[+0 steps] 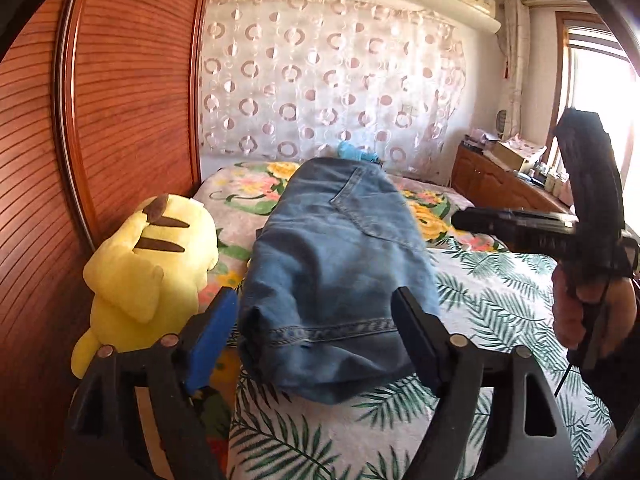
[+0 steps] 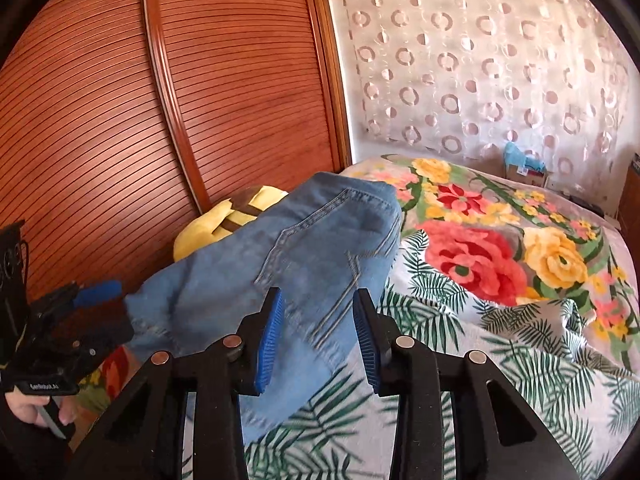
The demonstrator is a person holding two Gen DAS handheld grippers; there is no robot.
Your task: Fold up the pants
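**Folded jeans on bed, both grippers hovering with fingers apart**

Left gripper (image 1: 316,332) nearest the lens in the left wrist view: fingers spread wide, straddling the near hem end of the jeans (image 1: 332,272), nothing between the pads. Whether the tips touch the denim, cannot tell.

Jeans lie folded in a long bundle on the bed (image 1: 500,320), back pocket facing up, waistband end away from the camera. Fabric looks slightly blurred.

Yellow plush toy (image 1: 148,272) lies just beside the jeans on their left, against the slatted wooden wardrobe door (image 1: 120,100).

Right gripper (image 2: 318,344) in its own view: fingers moderately apart, holding nothing, poised over the near right edge of the jeans (image 2: 288,248). Contact uncertain.

Beyond the jeans, a floral blanket (image 2: 480,248) covers the far part of the bed; a palm-leaf sheet (image 2: 500,380) lies under and to the right of the jeans. Circle-patterned curtain (image 1: 332,80) hangs behind the bed.
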